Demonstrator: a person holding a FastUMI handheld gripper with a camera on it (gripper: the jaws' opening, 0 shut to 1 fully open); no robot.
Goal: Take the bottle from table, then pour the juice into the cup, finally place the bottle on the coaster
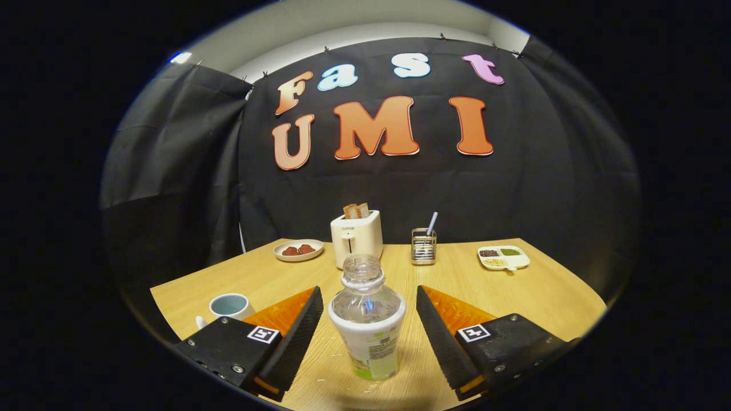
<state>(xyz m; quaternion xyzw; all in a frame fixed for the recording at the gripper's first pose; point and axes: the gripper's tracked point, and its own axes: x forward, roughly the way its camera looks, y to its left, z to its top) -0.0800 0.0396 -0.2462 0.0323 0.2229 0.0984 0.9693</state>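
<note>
- Tabletop (514,297): pale wood-grain surface carrying every object.
- Gripper (369,337): jaws released, spread wide on either side of the bottle, touching neither flank; ridged inner faces.
- Toaster (356,238): cream, rounded box with two slices standing in its slots, beyond the bottle.
- Bottle (368,319): clear plastic, uncapped, upright between the jaws, label wrapped round its lower body. Judged not yet grasped, so taking, pouring and placing all remain.
- Cup (229,306): white ceramic mug, pale inside, just beyond the left finger.
- Plate (298,250): shallow, with dark red pieces.
- Divided dish (503,257): white, holding grains.
- Wire holder (424,246): metal, one utensil inside.
</note>
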